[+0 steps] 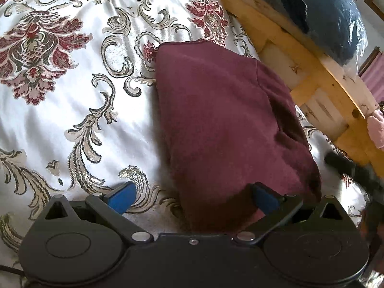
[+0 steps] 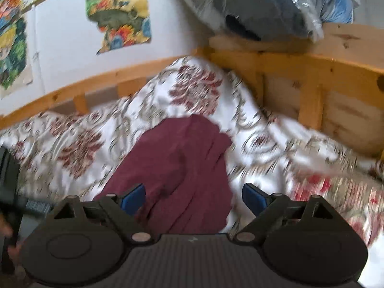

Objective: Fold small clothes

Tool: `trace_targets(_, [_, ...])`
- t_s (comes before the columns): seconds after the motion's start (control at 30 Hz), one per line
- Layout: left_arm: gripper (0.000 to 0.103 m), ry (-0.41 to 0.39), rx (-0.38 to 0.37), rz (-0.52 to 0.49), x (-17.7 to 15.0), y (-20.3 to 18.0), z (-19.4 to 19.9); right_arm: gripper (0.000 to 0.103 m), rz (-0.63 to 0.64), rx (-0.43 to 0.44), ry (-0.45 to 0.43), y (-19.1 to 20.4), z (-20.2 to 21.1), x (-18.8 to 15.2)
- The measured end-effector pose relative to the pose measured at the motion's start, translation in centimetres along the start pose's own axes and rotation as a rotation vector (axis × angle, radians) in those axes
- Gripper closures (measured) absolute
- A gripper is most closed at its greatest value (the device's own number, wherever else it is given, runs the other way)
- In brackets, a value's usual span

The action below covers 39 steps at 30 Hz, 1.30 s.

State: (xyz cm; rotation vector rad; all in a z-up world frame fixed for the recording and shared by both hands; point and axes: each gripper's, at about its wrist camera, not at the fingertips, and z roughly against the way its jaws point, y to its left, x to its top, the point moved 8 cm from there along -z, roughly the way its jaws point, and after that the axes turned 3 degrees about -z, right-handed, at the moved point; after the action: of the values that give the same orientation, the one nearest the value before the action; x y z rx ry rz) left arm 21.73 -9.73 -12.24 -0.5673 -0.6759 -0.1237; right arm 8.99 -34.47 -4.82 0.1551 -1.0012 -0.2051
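Note:
A small maroon garment [image 1: 220, 120] lies folded on a white bedspread with a red and grey floral pattern [image 1: 72, 91]. My left gripper [image 1: 194, 196] is open, its blue pads [image 1: 122, 196] wide apart, with the garment's near edge between them. In the right wrist view the same maroon garment [image 2: 182, 168] lies rumpled on the bedspread [image 2: 252, 124]. My right gripper [image 2: 193, 198] is open, its blue pads [image 2: 252, 199] on either side of the garment's near end. The right wrist view is blurred by motion.
A wooden bed frame [image 1: 312, 72] runs along the right and also shows in the right wrist view [image 2: 300, 67]. A plastic-wrapped dark bundle [image 1: 324, 16] rests on its ledge. Colourful posters [image 2: 120, 12] hang on the white wall. The other gripper's dark tip [image 1: 345, 165] shows at right.

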Motion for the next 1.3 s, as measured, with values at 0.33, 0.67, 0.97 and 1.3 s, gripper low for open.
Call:
trace_targets(0.33, [0.001, 0.003, -0.014, -0.028, -0.2, -0.9, 0.0, 0.067, -0.127, 0.054, 0.044, -2.9, -8.4, 5.7])
trace_targets(0.67, [0.001, 0.012, -0.031, -0.050, -0.4, -1.2, -0.4, 0.095, 0.014, -0.019, 0.076, -1.7, -11.3, 6.3])
trace_targets(0.97, [0.000, 0.014, -0.036, -0.048, -0.4, -1.2, -0.6, 0.096, 0.028, -0.055, 0.077, -2.3, -12.3, 6.2])
trace_targets(1.3, [0.000, 0.012, -0.031, -0.059, -0.4, -1.2, -0.6, 0.096, 0.054, -0.068, 0.083, -2.1, -12.7, 6.4])
